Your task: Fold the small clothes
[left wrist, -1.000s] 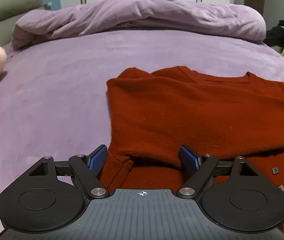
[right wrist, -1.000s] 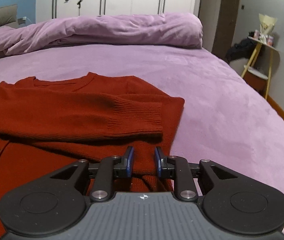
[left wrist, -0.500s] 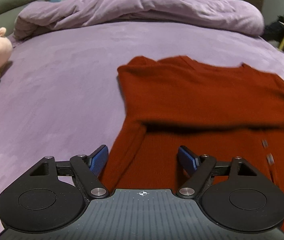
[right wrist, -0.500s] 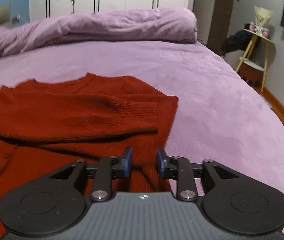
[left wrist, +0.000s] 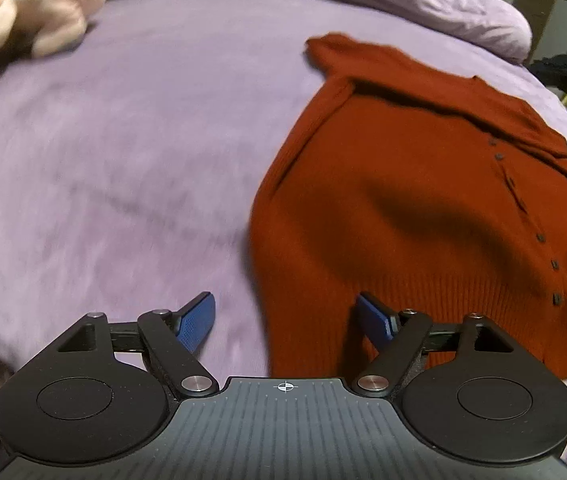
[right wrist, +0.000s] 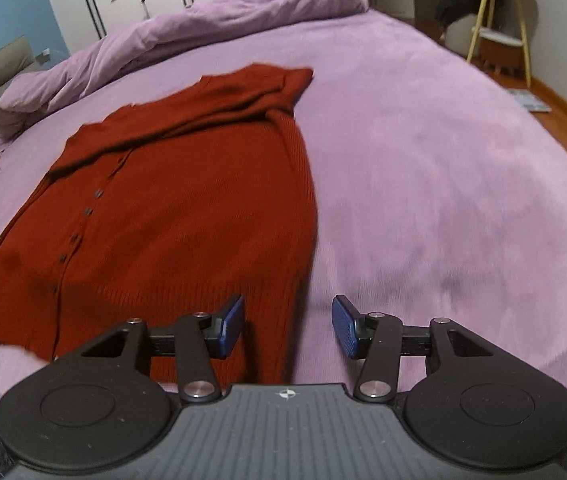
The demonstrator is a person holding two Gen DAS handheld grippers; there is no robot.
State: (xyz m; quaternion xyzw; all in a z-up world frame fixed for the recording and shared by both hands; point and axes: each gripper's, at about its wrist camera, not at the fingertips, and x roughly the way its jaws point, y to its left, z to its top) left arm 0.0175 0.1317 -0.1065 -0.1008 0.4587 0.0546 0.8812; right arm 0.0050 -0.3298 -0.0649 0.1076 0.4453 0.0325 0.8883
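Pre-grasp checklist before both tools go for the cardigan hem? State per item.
1. Left tool open, nothing in it: ok.
2. Right tool open, nothing in it: ok.
3. Red cardigan lying flat on the purple bed, sleeves folded across the top: ok.
4. Near hem corners straddled: left tool spans the left hem corner, right tool spans the right one: ok.
5. Hem actually between the pads at cloth height: cannot tell, both views are motion-blurred.
6. Pink plush toy far from the cardigan: ok.
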